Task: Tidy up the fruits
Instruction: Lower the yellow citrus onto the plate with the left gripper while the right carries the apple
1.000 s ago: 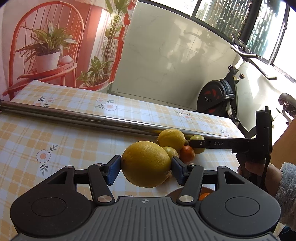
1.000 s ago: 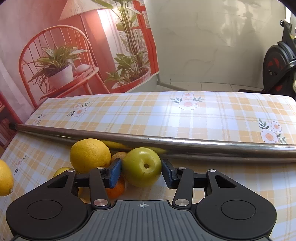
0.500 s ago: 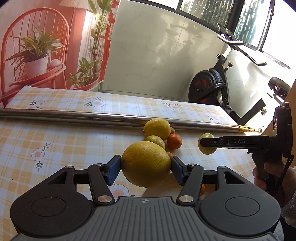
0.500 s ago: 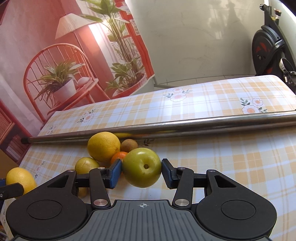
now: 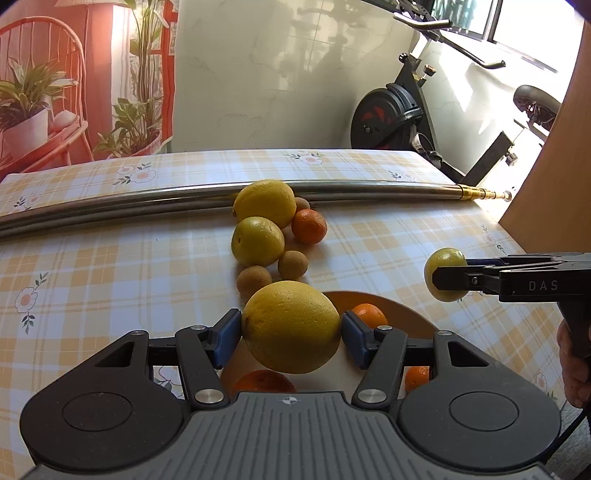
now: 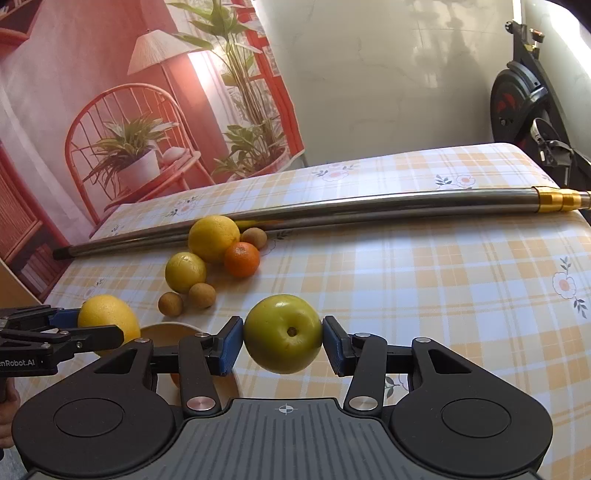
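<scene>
Left claw [image 5: 291, 334] black, blue pads [image 5: 229, 332]; silver screws [image 5: 205, 396]; ribbed grey housing.

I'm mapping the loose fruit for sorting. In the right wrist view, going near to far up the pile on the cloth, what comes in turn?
Two small brown fruits → yellow-green fruit → orange → large yellow citrus → steel pole.

Behind the counter [image 6: 443, 280] with its yellow-checked floral cloth I see a pale marbled wall [image 5: 266, 74], sunlit and streaked with soft shadows. To the left hangs a red backdrop [image 6: 74, 74] printed with a wicker chair, potted plants and a lamp. On the right stands a black exercise bike [image 5: 399, 110] below a bright window [image 5: 517, 22].
</scene>
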Action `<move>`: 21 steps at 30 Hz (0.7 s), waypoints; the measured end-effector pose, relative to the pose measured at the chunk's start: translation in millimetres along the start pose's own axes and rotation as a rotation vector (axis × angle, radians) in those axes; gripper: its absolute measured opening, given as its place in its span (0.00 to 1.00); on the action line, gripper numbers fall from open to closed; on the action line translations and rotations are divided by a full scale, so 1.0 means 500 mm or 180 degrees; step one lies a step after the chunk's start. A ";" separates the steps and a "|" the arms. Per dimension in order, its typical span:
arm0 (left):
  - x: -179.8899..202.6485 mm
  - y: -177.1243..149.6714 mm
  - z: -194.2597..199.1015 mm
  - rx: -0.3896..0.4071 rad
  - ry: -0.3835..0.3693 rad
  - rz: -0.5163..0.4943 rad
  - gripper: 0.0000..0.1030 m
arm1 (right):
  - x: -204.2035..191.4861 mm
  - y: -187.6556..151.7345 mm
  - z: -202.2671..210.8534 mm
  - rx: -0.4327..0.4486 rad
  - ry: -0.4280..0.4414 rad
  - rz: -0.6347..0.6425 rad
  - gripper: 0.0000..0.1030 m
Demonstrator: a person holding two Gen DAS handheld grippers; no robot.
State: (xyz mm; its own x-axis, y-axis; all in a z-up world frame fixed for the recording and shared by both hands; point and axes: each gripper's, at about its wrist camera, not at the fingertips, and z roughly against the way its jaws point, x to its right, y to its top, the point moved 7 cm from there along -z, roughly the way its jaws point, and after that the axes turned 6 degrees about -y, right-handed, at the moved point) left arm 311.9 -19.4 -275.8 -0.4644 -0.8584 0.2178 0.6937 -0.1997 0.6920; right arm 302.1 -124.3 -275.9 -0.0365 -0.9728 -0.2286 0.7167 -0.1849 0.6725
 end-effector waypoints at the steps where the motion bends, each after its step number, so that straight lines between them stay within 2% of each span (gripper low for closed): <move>1: 0.002 -0.002 -0.005 -0.0022 0.0007 -0.0022 0.60 | -0.003 -0.005 0.003 -0.0004 -0.0003 0.0023 0.42; 9: 0.020 -0.002 -0.027 -0.0094 0.0043 -0.0200 0.60 | -0.022 -0.019 0.014 -0.0025 0.0062 0.0016 0.42; 15: 0.027 -0.007 -0.034 -0.0161 0.0015 -0.0178 0.60 | -0.039 -0.022 0.021 -0.0034 0.0101 0.0098 0.42; 21: 0.025 -0.001 -0.014 -0.0035 -0.0015 -0.0120 0.60 | -0.060 -0.030 0.023 -0.0067 0.0123 0.0213 0.42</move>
State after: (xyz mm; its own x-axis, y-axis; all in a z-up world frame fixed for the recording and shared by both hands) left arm 309.8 -33.3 -278.1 -0.4929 -0.8480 0.1949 0.6817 -0.2372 0.6921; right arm 284.4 -93.9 -271.2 0.0387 -0.9767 -0.2109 0.7311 -0.1162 0.6723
